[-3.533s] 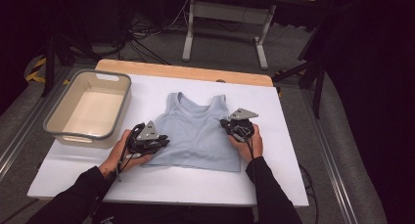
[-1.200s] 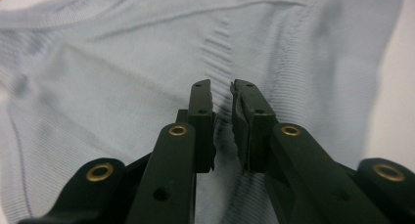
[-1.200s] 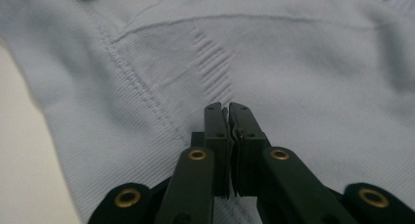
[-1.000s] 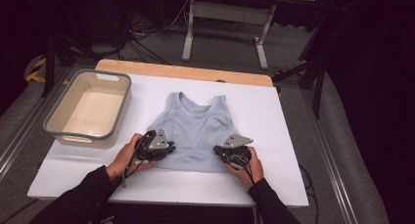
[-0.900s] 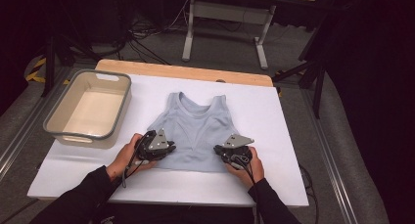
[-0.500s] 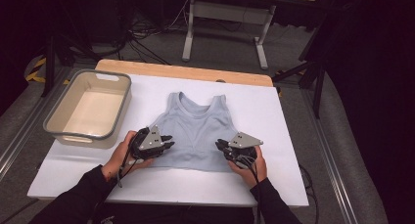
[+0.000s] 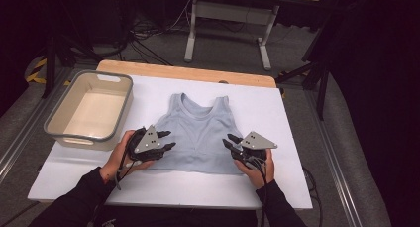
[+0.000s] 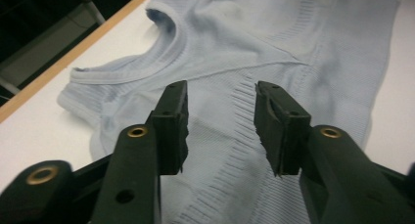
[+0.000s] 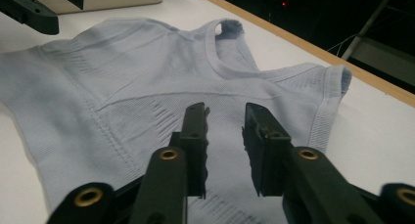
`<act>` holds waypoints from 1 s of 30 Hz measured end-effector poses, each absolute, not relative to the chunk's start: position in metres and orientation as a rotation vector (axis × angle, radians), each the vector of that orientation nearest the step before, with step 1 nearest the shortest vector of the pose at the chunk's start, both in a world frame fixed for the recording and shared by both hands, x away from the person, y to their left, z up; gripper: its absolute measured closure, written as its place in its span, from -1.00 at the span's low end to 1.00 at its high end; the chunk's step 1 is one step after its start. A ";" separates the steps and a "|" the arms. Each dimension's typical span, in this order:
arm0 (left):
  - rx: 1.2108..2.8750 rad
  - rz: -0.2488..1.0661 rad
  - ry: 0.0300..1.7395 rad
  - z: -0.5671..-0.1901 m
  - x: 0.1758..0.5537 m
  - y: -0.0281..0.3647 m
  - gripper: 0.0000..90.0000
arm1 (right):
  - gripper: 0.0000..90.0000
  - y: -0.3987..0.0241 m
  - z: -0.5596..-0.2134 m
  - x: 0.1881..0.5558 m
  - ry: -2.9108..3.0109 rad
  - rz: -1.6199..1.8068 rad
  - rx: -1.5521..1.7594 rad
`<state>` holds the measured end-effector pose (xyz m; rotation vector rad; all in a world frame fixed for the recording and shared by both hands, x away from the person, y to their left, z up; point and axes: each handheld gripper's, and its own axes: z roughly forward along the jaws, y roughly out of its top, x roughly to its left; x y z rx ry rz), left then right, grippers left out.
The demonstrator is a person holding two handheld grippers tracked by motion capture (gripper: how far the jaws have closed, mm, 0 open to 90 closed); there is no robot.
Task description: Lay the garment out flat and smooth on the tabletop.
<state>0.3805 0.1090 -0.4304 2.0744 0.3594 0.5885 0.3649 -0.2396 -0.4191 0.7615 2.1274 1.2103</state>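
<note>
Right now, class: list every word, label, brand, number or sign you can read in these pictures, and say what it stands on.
None: no readable text on the light blue tank top, the grey bin, the white table top or the grey plates of the left gripper and right gripper.

Ribbed matt knit cloth top (image 7: 198, 133) on a smooth white board (image 7: 277, 187).

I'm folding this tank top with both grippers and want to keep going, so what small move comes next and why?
Probably bring both grippers back down and pinch the hem corners. The left gripper and right gripper have just been opening, nothing between their jaws, and the light blue tank top lies flat and unfolded on the white board.
</note>
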 end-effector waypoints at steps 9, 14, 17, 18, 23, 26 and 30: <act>2.008 0.636 0.433 -0.433 0.382 0.113 -0.12 | 0.11 -0.244 -0.418 0.361 2.040 1.237 0.777; 1.998 0.641 0.446 -0.435 0.380 0.117 -0.35 | -0.11 -0.245 -0.421 0.358 2.007 1.225 0.796; 1.981 0.615 0.453 -0.435 0.378 0.121 -0.46 | -0.21 -0.245 -0.423 0.356 1.998 1.217 0.793; 1.978 0.619 0.453 -0.436 0.377 0.122 -0.48 | -0.24 -0.245 -0.423 0.355 1.991 1.216 0.796; 1.976 0.619 0.452 -0.438 0.371 0.125 -0.61 | -0.39 -0.245 -0.425 0.350 1.970 1.208 0.779; 1.980 0.622 0.453 -0.440 0.368 0.126 -0.66 | -0.51 -0.245 -0.426 0.349 1.961 1.209 0.790; 1.983 0.616 0.448 -0.442 0.364 0.128 -0.70 | -0.59 -0.247 -0.428 0.345 1.944 1.199 0.805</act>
